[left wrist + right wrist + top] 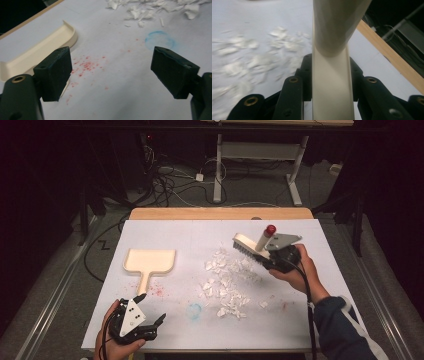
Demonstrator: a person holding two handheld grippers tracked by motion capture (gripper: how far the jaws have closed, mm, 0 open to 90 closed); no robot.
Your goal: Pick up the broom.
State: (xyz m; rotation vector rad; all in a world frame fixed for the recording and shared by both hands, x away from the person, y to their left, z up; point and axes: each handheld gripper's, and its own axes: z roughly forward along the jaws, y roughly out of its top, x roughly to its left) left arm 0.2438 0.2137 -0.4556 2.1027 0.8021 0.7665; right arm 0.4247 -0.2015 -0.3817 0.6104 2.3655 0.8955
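— Report your claws.
— My right gripper (272, 257) clamps the brush (248, 246) handle above the paper scraps (226, 282). My left gripper (150, 310) gapes empty; the dustpan (149, 261) lies just ahead, apparently untouched.

A cream dustpan (149, 261) lies toward the white table's (165, 232) left edge. The brush (248, 248) is cream with dark bristles and a red handle tip. White paper scraps (226, 282); red speckles (86, 65); a blue ring (160, 40).
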